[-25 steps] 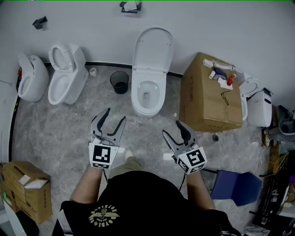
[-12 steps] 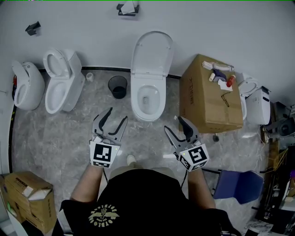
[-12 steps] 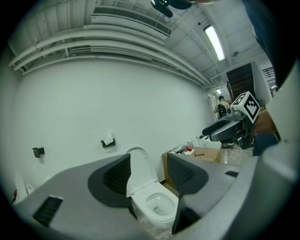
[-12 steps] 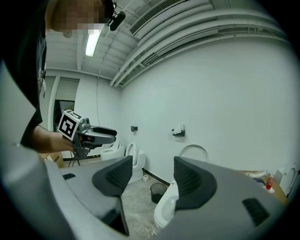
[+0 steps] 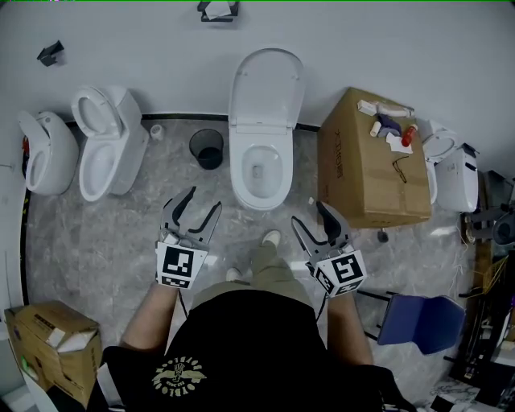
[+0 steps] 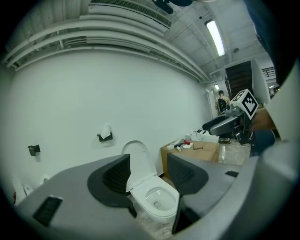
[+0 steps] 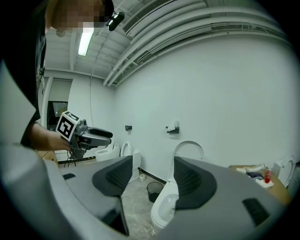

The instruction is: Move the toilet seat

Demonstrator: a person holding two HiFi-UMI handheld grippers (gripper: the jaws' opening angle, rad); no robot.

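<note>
A white toilet (image 5: 261,165) stands against the far wall with its seat and lid (image 5: 267,87) raised upright against the wall; the bowl is uncovered. It shows between the jaws in the left gripper view, the toilet (image 6: 154,199) a short way ahead, and the toilet (image 7: 165,206) at lower centre in the right gripper view. My left gripper (image 5: 195,207) is open and empty, short of the bowl's front left. My right gripper (image 5: 314,215) is open and empty, short of the bowl's front right. Neither touches the toilet.
A large cardboard box (image 5: 366,165) with small bottles on top stands right of the toilet. A black bin (image 5: 208,147) sits to its left, then two more white toilets (image 5: 109,141). Another box (image 5: 48,338) is at lower left, a blue chair (image 5: 418,320) at lower right. A paper holder (image 5: 217,10) hangs on the wall.
Both grippers have moved forward toward the toilet, staying open. The person has stepped closer, one foot now showing between the grippers.
</note>
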